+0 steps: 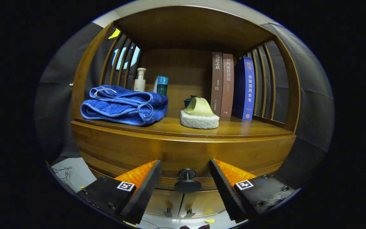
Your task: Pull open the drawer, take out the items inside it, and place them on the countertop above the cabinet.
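The drawer point(183, 156) sits shut in the lower middle of the frame, its curved wooden front flush under the worktop point(233, 128), with a small dark round knob point(187, 182) low at centre. I judge the front stiff and fairly heavy, likely to slide straight out, and the knob is the one place to take hold: small, hard and probably smooth metal, so it could slip unless I close squarely behind its flared rim. My hand-held gripper point(185, 175) is spread wide, the knob between the fingers and neither touching it. What lies inside is hidden, so this fits a drawer yet to be emptied or one shut again afterwards. On the worktop, left of centre, is a folded blue towel point(124, 105), soft and limp; at centre a white scrub pad with a yellow-green handle point(199, 115); behind them a pale pump bottle point(140, 80) and a teal box point(162, 85); upper right, three upright books point(232, 86).
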Demonstrator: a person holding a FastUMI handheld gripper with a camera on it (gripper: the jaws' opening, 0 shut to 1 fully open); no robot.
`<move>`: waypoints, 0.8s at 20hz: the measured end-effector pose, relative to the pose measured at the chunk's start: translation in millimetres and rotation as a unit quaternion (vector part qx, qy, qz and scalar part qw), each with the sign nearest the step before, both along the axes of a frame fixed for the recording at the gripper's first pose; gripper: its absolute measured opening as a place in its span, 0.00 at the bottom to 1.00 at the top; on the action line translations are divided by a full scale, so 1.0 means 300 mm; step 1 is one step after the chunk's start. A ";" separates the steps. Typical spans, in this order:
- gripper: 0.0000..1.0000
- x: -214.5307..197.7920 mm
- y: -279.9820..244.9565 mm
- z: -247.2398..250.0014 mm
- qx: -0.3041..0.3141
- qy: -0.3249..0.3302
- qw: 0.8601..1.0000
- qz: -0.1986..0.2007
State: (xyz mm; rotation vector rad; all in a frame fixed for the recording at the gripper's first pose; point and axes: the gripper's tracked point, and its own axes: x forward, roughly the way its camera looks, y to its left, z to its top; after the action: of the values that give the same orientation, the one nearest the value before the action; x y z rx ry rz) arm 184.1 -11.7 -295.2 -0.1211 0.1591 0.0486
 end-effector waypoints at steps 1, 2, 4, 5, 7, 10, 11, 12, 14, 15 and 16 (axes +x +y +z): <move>0.99 -0.002 0.001 0.006 0.001 -0.001 1.000 0.001; 0.99 -0.002 0.005 0.022 0.004 -0.007 1.000 0.005; 1.00 -0.029 0.032 0.082 0.003 -0.023 1.000 0.015; 0.99 -0.049 0.042 0.117 -0.002 -0.031 0.999 0.021; 0.99 -0.114 0.054 0.187 -0.013 -0.038 0.999 0.032; 0.99 -0.231 0.060 0.307 -0.005 -0.040 0.999 0.035; 0.99 -0.270 0.067 0.344 0.003 -0.037 0.999 0.039; 0.99 -0.306 0.072 0.385 0.008 -0.035 0.998 0.041; 0.99 -0.380 0.063 0.471 0.008 -0.036 0.999 0.040; 0.99 -0.419 0.050 0.517 0.009 -0.039 0.999 0.037; 0.99 -0.449 0.046 0.561 0.015 -0.040 0.998 0.034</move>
State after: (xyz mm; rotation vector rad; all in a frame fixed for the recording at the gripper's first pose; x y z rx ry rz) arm 49.3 1.9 -127.0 -0.0986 0.0737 0.1139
